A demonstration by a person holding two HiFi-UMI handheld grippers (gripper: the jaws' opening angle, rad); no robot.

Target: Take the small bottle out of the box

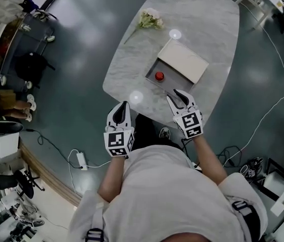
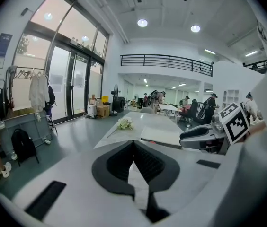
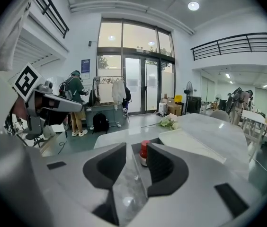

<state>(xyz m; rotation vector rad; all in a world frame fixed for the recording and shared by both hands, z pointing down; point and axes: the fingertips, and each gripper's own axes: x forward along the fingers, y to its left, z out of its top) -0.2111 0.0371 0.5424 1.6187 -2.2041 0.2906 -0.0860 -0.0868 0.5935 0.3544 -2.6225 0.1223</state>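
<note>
Jaws of our left gripper (image 2: pixel 133 148) are clenched tip to tip with nothing caught in them; we hold it over the table's near edge. Our right gripper (image 3: pixel 136 155) hovers near it at the same edge, its jaws released and apart, gripping nothing. Through their gap we see the small bottle (image 3: pixel 144 151), red cap up, standing apart from them in the open end of the box (image 1: pixel 168 81). The box lies on the marble table (image 1: pixel 202 24) close to the near edge, and a white lid (image 1: pixel 183 60) covers its far part. Flowers (image 1: pixel 150 19) lie near the far left edge.
</note>
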